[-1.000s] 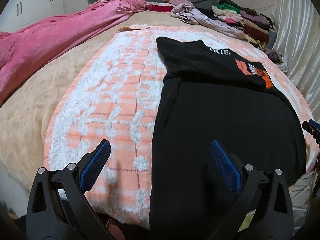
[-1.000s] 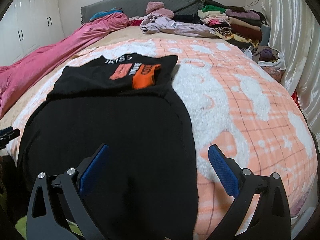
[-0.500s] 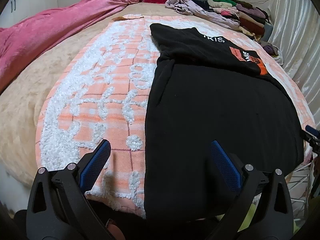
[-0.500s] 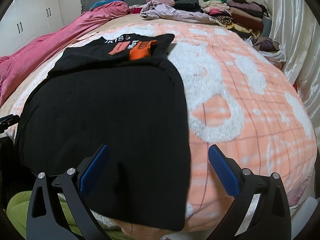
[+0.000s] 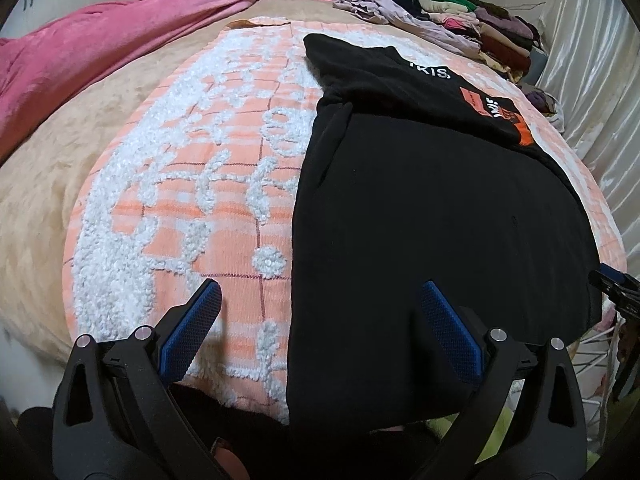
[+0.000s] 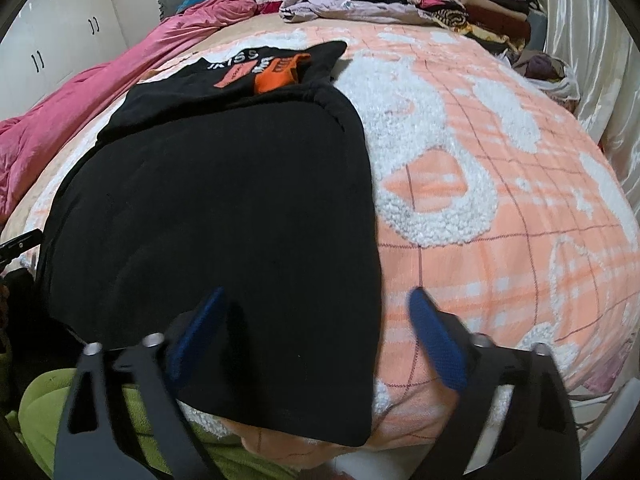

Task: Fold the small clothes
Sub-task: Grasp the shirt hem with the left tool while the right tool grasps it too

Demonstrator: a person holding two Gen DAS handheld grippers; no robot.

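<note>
A black garment point(image 5: 432, 216) with orange and white print at its far end lies flat on an orange-and-white blanket point(image 5: 192, 184), its near hem hanging over the bed edge. It also shows in the right wrist view point(image 6: 216, 216). My left gripper point(image 5: 320, 324) is open and empty, low over the garment's near left edge. My right gripper point(image 6: 312, 332) is open and empty over the garment's near right corner. The right gripper's tip shows at the right edge of the left wrist view point(image 5: 614, 284).
A pink quilt point(image 5: 100, 52) lies along the left of the bed. Piles of folded and loose clothes point(image 5: 472, 20) sit at the far right by the headboard. A shiny curtain point(image 5: 600, 80) hangs on the right. A green cloth point(image 6: 100, 424) lies below the bed edge.
Both grippers have dropped lower and closer to the near hem of the black garment. Both stay open. The garment has not moved.
</note>
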